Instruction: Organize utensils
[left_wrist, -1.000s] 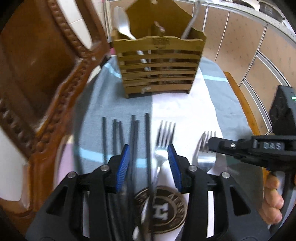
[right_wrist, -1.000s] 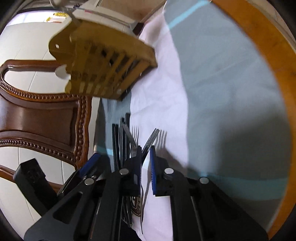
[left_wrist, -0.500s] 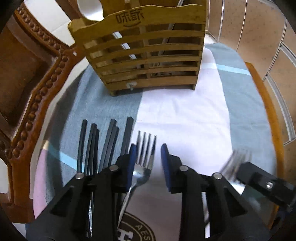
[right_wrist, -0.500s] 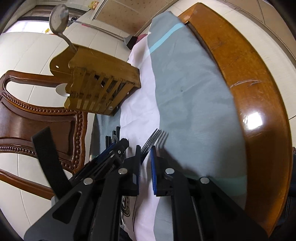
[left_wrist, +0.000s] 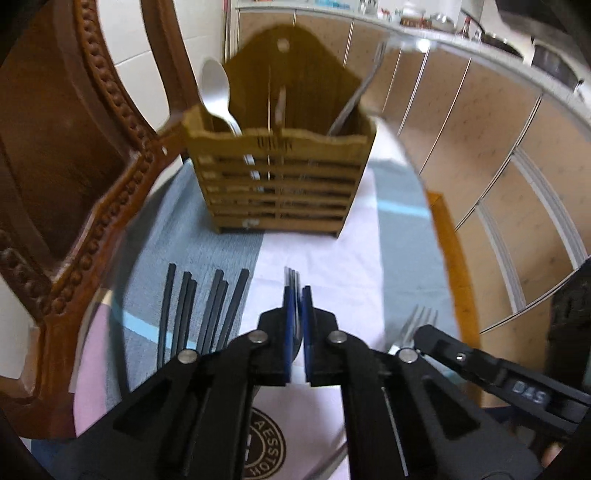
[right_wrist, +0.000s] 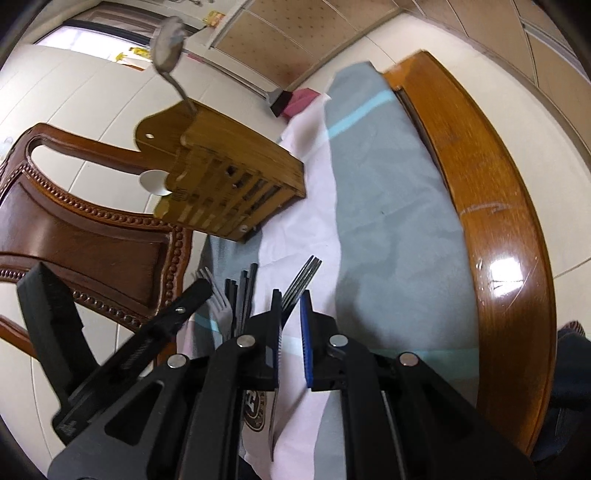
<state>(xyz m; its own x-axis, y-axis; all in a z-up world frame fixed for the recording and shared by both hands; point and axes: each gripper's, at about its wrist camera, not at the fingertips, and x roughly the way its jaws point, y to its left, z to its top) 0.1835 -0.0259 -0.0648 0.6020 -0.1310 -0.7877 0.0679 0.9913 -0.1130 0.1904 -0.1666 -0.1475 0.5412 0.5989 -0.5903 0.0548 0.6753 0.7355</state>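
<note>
Both tongs (left_wrist: 298, 334) (right_wrist: 291, 332) clamped, forks (left_wrist: 291, 277) (right_wrist: 303, 275) edgewise

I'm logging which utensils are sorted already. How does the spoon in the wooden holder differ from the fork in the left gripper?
The spoon stands upright in the wooden holder, bowl up; the fork points forward, clamped on edge in the left gripper. The spoon is already stowed and free of any gripper; the fork is outside the holder. Both look like silver metal.

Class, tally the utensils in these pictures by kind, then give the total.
Chopsticks: 6
Forks: 2
Spoons: 2
Total: 10
</note>
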